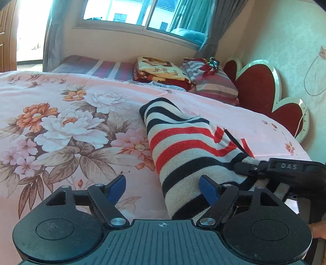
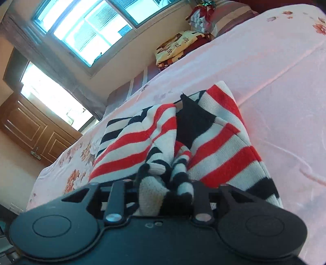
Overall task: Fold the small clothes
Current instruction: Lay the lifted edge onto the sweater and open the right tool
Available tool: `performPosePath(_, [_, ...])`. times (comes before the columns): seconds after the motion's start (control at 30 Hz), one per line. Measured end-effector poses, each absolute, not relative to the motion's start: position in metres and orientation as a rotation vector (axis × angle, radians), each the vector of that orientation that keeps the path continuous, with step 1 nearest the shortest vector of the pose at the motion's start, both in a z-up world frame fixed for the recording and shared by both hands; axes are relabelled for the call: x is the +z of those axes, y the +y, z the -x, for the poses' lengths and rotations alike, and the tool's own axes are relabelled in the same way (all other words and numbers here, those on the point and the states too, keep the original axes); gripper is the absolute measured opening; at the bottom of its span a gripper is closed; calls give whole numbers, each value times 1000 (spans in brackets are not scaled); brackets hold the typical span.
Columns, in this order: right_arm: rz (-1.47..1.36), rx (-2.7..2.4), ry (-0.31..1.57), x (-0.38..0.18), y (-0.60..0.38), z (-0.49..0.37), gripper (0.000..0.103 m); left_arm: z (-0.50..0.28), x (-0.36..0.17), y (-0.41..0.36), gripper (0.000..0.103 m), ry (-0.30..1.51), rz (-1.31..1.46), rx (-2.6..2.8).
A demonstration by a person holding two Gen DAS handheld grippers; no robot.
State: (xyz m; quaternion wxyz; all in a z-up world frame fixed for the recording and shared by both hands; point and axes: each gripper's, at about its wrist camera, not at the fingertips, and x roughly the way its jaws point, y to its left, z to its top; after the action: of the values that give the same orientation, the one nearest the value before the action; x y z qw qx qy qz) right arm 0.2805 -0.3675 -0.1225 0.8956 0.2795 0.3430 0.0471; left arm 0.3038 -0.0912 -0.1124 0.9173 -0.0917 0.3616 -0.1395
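A knitted garment (image 1: 183, 146) with black, red and cream stripes lies folded lengthwise on the pink floral bedsheet (image 1: 61, 122). My left gripper (image 1: 164, 188) is open; its blue pads stand apart, and the garment's near end lies partly between them without being pressed. My right gripper (image 1: 244, 169) comes in from the right and pinches the garment's right edge. In the right wrist view the right gripper (image 2: 163, 189) is shut on a bunch of the striped garment (image 2: 220, 142), and the fabric hides its fingertips.
A folded yellow and red blanket (image 1: 161, 71) and a striped pillow (image 1: 212, 81) lie at the head of the bed, beside a red headboard (image 1: 258, 89). The window (image 1: 126, 12) is beyond. A wooden door (image 2: 30, 130) stands past the bed's far side.
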Motion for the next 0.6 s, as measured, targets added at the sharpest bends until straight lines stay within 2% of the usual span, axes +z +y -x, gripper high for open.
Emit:
performPosePath(0.2, [-339,59,483,-77,-354,-234,23,-296,-105,-105,80,716,140,-324])
performPosePath(0.27, [-348,4,497,-86,-369,-225,23,-293,-105,-116,80,717,116,-349])
performPosePath(0.37, [-428,-38,646,-127,-395,-230,24,-290,-116,-137,80,745,60,-367])
performPosePath(0.43, [-474,-39,658,-140,-402,-228,25,-289,-122,-148,85,757,34,-369])
performPosePath(0.53, [-527,-44,646,-124,-407,-217,35,-287,-122,-152,88,754,18,-356])
performPosePath(0.6, [-536,-53,624,-114,-411,-200,47,-286,-120,-148,88,764,24,-362])
